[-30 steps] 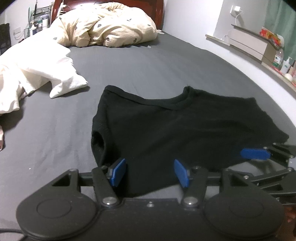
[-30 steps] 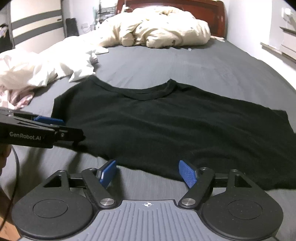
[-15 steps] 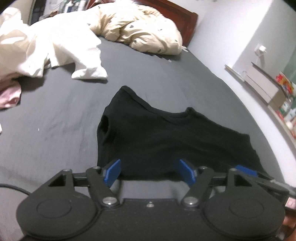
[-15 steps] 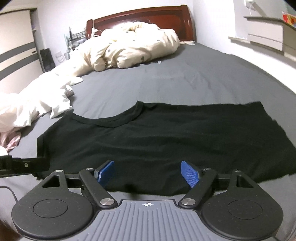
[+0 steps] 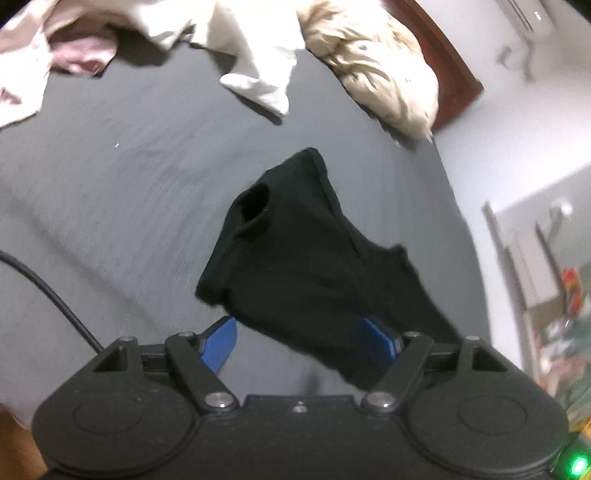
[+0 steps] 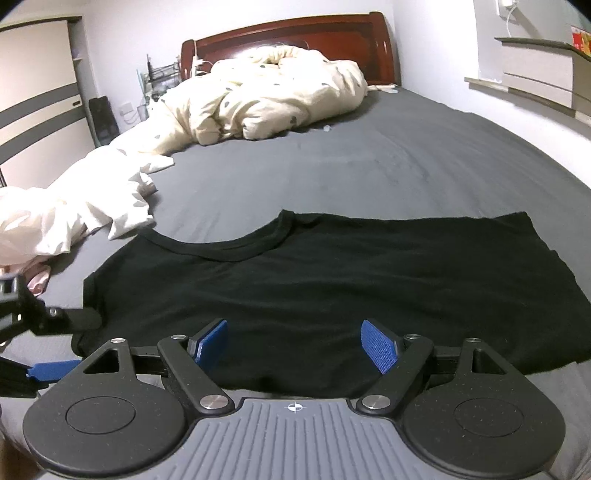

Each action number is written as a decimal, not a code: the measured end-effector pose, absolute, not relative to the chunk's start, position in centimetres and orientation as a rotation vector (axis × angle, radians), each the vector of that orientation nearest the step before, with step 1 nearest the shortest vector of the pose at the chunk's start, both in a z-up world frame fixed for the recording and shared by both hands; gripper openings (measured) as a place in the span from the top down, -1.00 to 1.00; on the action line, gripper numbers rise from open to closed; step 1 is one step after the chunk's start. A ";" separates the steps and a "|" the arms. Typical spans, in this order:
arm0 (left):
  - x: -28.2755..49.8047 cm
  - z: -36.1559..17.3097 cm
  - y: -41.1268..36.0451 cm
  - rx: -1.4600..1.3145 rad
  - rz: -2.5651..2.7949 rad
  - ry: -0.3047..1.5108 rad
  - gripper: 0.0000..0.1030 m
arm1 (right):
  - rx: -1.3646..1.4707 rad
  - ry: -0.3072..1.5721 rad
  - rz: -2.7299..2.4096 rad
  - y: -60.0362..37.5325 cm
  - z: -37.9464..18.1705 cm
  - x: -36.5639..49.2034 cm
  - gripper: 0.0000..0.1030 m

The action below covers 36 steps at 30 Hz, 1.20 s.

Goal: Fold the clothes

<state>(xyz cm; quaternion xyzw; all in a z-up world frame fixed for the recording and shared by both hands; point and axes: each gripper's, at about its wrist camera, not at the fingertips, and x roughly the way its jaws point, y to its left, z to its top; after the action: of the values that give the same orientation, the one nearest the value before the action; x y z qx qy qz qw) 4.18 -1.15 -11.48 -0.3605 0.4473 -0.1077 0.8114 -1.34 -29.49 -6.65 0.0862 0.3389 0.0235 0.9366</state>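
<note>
On the dark grey bed sheet (image 6: 388,162) lies the black T-shirt (image 6: 295,291), spread flat, its neck hole facing the headboard (image 6: 295,35). We hold our right gripper (image 6: 297,345) low at the shirt's near edge, with its blue fingers (image 6: 378,349) spread wide and nothing between them. Our left gripper (image 5: 299,341) leans over the shirt's sleeve end, tilted. Its blue fingers (image 5: 219,343) are wide apart too, and the shirt's edge lies across the gap, not pinched. Beyond the shirt, near the headboard, sits a cream duvet (image 6: 266,96). White clothes (image 6: 74,214) lie beside the shirt's sleeve.
</note>
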 end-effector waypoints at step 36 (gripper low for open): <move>3.4 -15.6 1.3 -1.233 0.004 0.703 0.16 | 0.083 0.633 0.168 -27.2 -6.4 -2.2 -0.55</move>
<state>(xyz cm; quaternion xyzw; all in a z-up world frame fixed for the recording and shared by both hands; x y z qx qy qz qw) 3.40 1.34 -15.57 -0.5661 0.3226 0.0020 0.7586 -2.21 -27.23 -6.39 0.0408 0.3110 0.0823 0.9460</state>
